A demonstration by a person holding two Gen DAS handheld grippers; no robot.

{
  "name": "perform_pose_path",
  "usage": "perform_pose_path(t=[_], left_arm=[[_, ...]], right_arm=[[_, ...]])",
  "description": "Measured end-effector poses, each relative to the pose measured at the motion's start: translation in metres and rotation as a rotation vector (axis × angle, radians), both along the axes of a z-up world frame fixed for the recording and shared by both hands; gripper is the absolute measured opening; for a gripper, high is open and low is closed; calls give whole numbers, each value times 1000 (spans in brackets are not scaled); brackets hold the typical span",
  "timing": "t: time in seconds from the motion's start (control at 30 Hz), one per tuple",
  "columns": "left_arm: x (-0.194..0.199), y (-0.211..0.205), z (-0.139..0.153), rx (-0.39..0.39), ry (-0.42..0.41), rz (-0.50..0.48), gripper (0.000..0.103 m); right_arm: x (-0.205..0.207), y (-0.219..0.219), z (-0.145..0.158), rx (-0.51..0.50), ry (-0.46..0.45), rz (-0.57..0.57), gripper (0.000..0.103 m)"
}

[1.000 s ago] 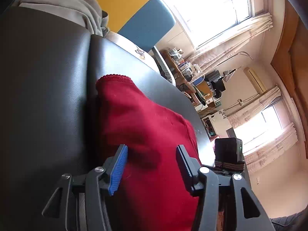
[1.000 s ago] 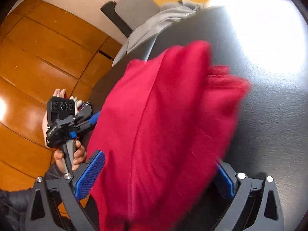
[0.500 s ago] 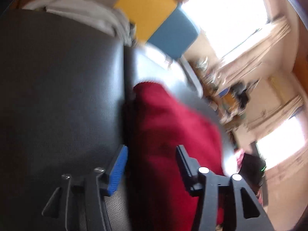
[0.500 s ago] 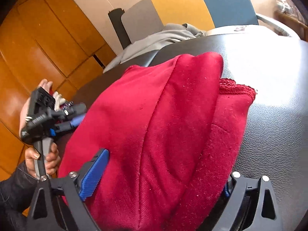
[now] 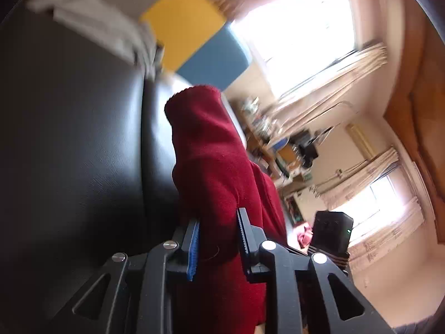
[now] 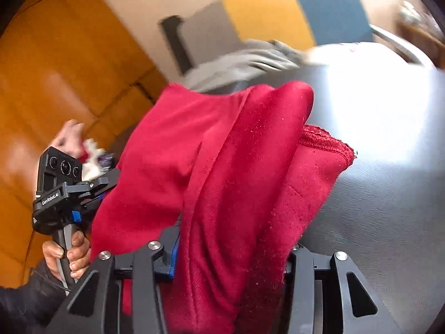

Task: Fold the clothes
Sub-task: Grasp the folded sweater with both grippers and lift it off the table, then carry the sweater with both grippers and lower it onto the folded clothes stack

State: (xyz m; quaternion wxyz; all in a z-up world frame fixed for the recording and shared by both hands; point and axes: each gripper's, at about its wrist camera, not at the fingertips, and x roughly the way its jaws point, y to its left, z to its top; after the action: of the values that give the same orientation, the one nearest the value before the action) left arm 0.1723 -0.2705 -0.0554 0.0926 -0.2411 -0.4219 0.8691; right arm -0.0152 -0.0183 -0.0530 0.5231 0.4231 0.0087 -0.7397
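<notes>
Both wrist cameras look forward along their fingers, very close to the red garment [image 5: 219, 167] [image 6: 222, 181] (shared), from opposite sides.

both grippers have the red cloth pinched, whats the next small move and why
Probably lift both together and carry the near edge toward the far hem. The left gripper and right gripper are each shut on the bunched red fleece garment, which lies in loose layers on the black leather surface, not yet a flat fold.

Bright curtained windows [image 5: 300, 36], orange wood wall [image 6: 64, 64].
</notes>
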Motion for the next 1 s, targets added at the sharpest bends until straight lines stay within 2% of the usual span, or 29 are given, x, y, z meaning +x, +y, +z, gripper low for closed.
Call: perform_pose_path(t=[0.07,0.17,0.3,0.4,0.47,0.53,0.57,0.6,0.67,0.7,0.73,0.77,0.83,0.9,1.0], left_arm=[[40,-12,30,-40,66,60,23],[108,-41,87,-121,162,200,23],[205,-83,169,-256,261,446,23],[269,-113,218,-335,281,632,23],[303,-138,238,-367,246,760,23],[331,-167,245,-373,172,859,23],[341,-184,244,-363,120,900,23],[345,-204,234,-332,49,926,23],[343,-235,205,-292,-95,978,24],[342,-248,190,-277,-159,1003,25],[343,-259,175,-266,-210,1026,27],[347,-267,163,-247,-227,1042,29],[357,-271,161,-223,-182,1039,34],[360,-268,169,-251,-182,1032,36],[357,-258,188,-324,-218,1070,36]], right_arm=[[19,-23,25,-47,21,66,46],[53,-74,74,-138,74,208,46],[98,-168,151,-289,117,438,46],[138,-256,203,-374,127,618,46],[166,-316,226,-400,125,713,46],[192,-375,237,-387,116,791,48],[203,-405,233,-349,111,819,50],[212,-431,225,-296,105,833,51],[227,-479,190,-142,104,831,53],[230,-496,173,-86,92,823,65],[228,-501,163,-92,56,816,68],[226,-506,153,-97,20,809,71],[219,-508,147,-124,-25,807,74],[215,-503,152,-137,-17,803,81],[212,-497,166,-133,19,781,85]])
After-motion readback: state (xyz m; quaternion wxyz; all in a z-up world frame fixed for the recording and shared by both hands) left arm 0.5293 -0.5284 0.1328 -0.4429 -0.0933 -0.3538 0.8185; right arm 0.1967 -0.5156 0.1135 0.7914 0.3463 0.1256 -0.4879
